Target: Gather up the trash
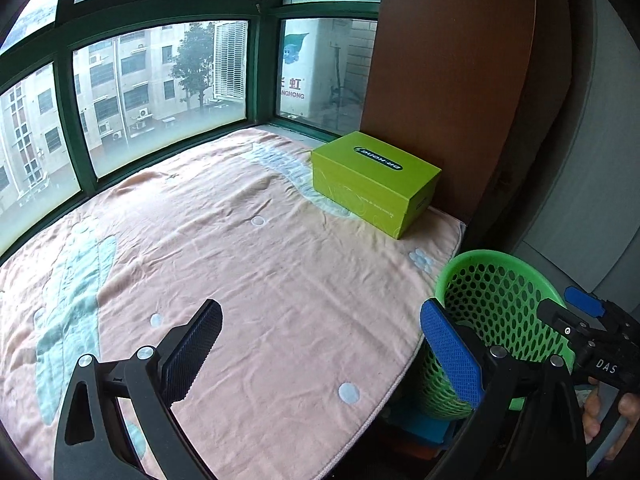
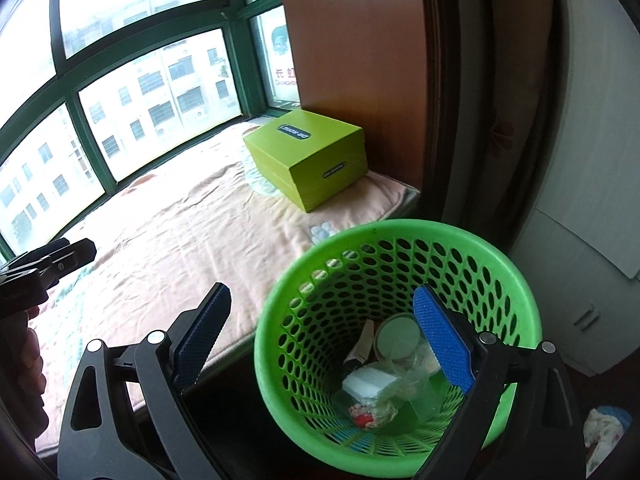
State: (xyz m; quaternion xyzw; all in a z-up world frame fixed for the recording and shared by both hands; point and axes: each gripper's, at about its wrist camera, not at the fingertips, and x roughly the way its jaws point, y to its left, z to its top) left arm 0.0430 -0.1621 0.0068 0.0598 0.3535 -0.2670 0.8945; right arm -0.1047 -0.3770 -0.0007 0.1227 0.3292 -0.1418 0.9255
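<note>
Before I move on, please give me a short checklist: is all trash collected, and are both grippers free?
1. Left gripper empty and open: ok.
2. Right gripper empty and open, above the green basket: ok.
3. Trash inside basket, white wad and round lid at the bottom: ok.
4. Pink blanket free of loose trash in view: ok.
5. Green box on the blanket, trash or not: cannot tell.
6. Floor beside the basket, a crumpled cloth or paper lies there: cannot tell.
</note>
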